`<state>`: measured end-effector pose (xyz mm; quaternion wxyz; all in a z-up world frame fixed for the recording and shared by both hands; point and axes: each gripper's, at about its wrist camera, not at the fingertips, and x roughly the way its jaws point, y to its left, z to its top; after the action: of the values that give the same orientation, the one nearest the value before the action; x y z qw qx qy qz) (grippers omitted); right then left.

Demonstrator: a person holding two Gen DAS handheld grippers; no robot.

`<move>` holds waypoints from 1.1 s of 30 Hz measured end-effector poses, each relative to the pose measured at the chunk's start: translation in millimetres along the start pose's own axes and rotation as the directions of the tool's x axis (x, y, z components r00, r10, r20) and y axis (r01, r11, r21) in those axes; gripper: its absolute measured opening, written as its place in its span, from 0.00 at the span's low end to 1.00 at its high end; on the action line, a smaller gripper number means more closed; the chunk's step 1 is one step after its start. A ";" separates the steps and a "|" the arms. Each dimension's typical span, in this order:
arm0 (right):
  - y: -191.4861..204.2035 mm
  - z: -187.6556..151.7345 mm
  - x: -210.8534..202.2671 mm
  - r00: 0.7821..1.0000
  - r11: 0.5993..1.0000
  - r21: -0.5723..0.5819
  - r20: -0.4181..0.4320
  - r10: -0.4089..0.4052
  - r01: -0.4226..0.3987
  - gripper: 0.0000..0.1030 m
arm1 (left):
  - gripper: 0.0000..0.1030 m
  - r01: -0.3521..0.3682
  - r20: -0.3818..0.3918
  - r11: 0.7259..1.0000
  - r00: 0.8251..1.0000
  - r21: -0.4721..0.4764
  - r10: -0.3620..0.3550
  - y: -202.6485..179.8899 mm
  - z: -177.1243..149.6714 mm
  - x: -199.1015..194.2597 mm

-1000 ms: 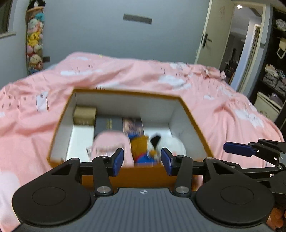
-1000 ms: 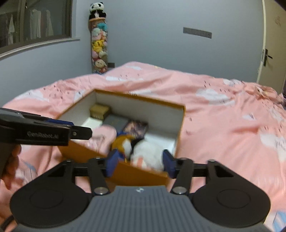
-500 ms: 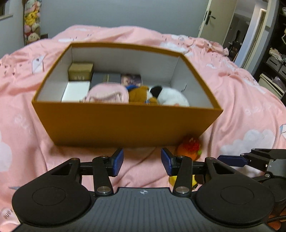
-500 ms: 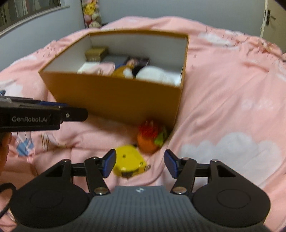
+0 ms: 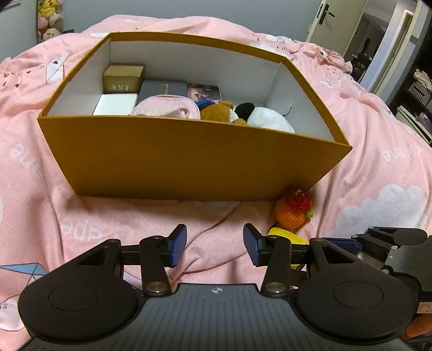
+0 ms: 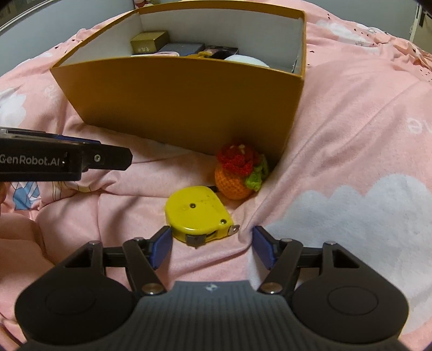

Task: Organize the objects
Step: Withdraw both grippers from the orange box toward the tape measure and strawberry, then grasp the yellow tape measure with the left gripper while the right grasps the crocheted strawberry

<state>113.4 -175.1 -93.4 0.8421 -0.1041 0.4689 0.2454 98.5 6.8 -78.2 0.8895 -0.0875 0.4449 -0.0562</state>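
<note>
Both grippers have dropped from above the orange box point(image 6: 189, 102) to the bed; right gripper point(image 6: 212, 247) jaws, just widened, empty before the yellow tape measure point(image 6: 198, 213); left gripper point(image 5: 214, 247) half-open, empty.

place: home bedroom | evidence: pink cloud-print duvet point(image 5: 378, 167), plush toys point(image 5: 48, 19) by wall, door point(image 5: 337, 19)
</note>
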 end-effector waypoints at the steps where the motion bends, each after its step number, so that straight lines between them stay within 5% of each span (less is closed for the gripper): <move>1: -0.2 0.3 1.5 1.000 1.000 0.000 0.000 0.001 -0.001 0.66 | 0.52 0.001 -0.004 1.000 1.000 -0.001 -0.001 0.1 0.0 0.6; 5: -2.3 1.4 6.7 1.000 1.000 0.008 -0.003 0.005 -0.005 0.61 | 0.52 0.007 -0.013 1.000 1.000 0.001 -0.007 0.0 -0.6 2.0; 9: -2.6 1.5 6.6 0.999 0.999 0.014 -0.017 0.048 -0.048 0.28 | 0.52 0.008 -0.017 1.000 1.000 0.004 -0.008 -1.0 -1.5 1.6; 11: -1.0 1.0 6.9 0.999 0.999 0.006 -0.023 0.046 -0.046 0.20 | 0.52 0.008 -0.017 1.000 1.000 0.006 -0.008 -1.6 -2.0 1.4; 17: 0.6 1.7 -4.8 1.000 1.000 0.000 -0.002 0.023 -0.023 0.19 | 0.52 0.035 -0.012 0.999 0.999 0.014 -0.035 -2.7 -1.5 0.3; 24: -2.5 6.5 -19.1 0.993 0.993 -0.017 0.030 -0.118 0.118 0.24 | 0.57 0.148 -0.038 0.984 0.989 0.101 -0.144 -21.6 -1.8 6.0; 33: -36.6 13.5 -32.8 0.992 0.992 0.084 0.073 -0.101 0.095 0.24 | 0.64 0.184 -0.107 0.957 0.981 0.224 -0.164 -50.7 -7.2 36.4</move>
<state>127.7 -211.3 -60.5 0.8741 -0.0834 0.4398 0.1886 113.4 -50.1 -100.4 0.8651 -0.0191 0.4640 -0.1897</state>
